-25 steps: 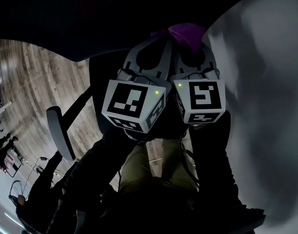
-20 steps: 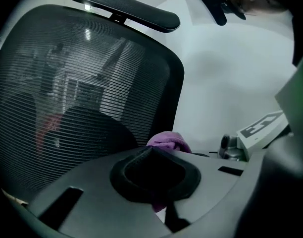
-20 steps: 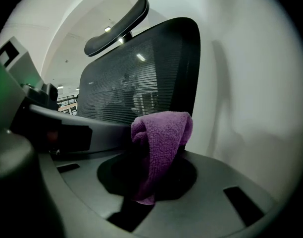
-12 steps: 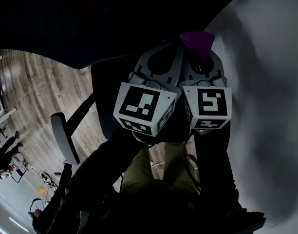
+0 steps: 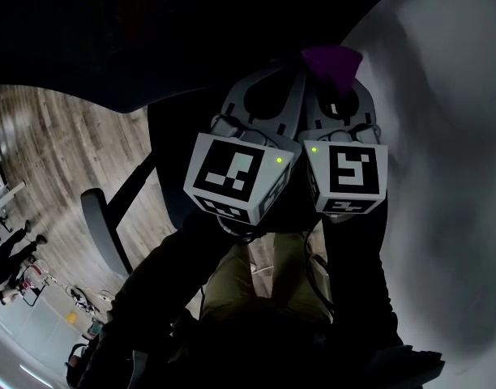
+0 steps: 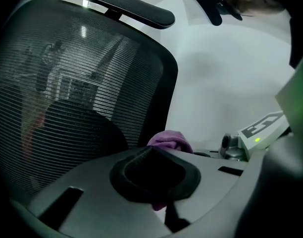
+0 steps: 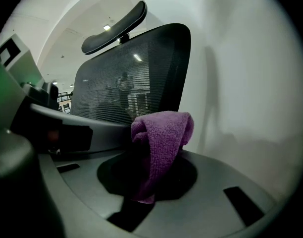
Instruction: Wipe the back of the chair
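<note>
The left gripper [image 6: 154, 175] and right gripper [image 7: 150, 176] fingers both pinch the purple cloth [image 7: 161, 133], just beside the chair back [image 6: 82, 83].

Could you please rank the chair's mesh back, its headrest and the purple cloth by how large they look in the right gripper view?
1. mesh back
2. purple cloth, though it sits nearest the camera, which inflates it
3. headrest

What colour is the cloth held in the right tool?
Purple; the cloth shows best in the right gripper view.
</note>
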